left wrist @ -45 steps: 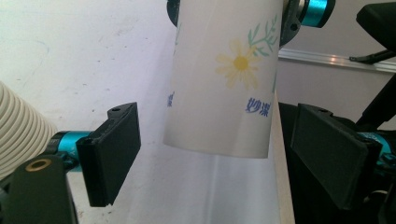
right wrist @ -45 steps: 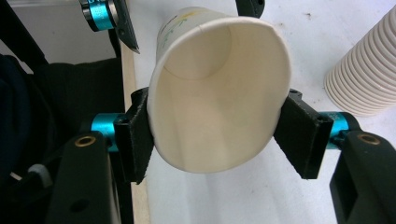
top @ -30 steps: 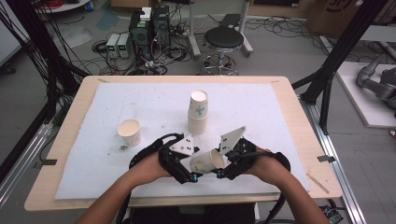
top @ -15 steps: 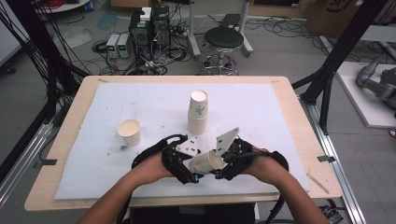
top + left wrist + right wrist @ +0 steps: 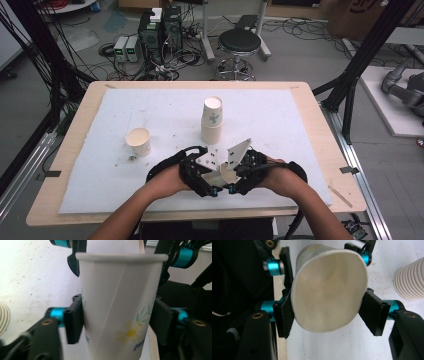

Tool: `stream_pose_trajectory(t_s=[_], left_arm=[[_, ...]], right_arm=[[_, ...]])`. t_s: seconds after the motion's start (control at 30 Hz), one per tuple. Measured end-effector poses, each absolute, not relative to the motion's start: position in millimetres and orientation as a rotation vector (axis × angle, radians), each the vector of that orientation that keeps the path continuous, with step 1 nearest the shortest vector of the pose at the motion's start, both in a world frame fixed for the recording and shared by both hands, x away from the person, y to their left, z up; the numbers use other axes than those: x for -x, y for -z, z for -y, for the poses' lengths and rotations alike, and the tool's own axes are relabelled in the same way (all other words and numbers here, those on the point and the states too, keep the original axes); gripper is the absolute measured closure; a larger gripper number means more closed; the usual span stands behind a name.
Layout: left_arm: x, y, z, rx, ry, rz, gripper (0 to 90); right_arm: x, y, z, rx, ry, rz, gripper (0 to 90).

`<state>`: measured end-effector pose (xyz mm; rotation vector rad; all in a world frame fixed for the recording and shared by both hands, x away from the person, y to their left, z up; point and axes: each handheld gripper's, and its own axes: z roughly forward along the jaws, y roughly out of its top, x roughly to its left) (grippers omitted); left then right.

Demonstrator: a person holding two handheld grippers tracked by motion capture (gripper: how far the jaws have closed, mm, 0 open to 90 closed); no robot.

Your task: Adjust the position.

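A white paper cup (image 5: 221, 175) with a daisy print lies on its side between my two grippers, just above the front middle of the table. My left gripper (image 5: 117, 322) has just been closing, and its pads now press the cup's (image 5: 117, 302) lower wall. A second white cup wall shows past the rim, seemingly nested inside. My right gripper (image 5: 328, 312) is shut on the squeezed open mouth of the cup (image 5: 328, 290). Beyond it the left gripper's fingers (image 5: 286, 262) flank the base. In the high view the left gripper (image 5: 212, 181) and right gripper (image 5: 231, 176) face each other.
A tall stack of paper cups (image 5: 212, 120) stands just behind the grippers, also at the right edge as the stack (image 5: 409, 280). A single upright cup (image 5: 138, 141) sits to the left on the white mat (image 5: 150, 107). The wooden table's front edge (image 5: 150, 216) is close below the hands.
The left gripper's jaws have closed onto the cup that the right gripper was holding. Both hands have stayed at the front middle.
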<state>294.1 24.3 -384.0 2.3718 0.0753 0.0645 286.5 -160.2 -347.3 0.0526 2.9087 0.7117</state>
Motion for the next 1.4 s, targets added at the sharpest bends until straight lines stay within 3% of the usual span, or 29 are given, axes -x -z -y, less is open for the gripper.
stream_pose_trajectory(t_s=[0.2, 0.43, 0.93, 1.4], left_arm=[[-293.9, 385.5, -24.1, -2.369, -0.045, -0.091, 37.4], [-294.6, 387.9, -30.3, -2.280, -0.043, -0.142, 34.7], [-295.9, 400.6, -66.6, -2.031, -0.138, -0.308, 32.6], [-298.1, 405.5, -106.6, -1.810, -0.286, -0.477, 32.5]], right_arm=[[-285.9, 346.9, 158.6, -0.044, -0.692, -2.910, 34.0], [-290.0, 344.3, 166.7, -0.157, -0.904, -2.887, 21.2], [-285.4, 334.5, 225.3, -0.446, -1.379, -2.587, 20.6], [-280.6, 361.2, 258.7, -0.671, -1.386, -2.430, 20.8]])
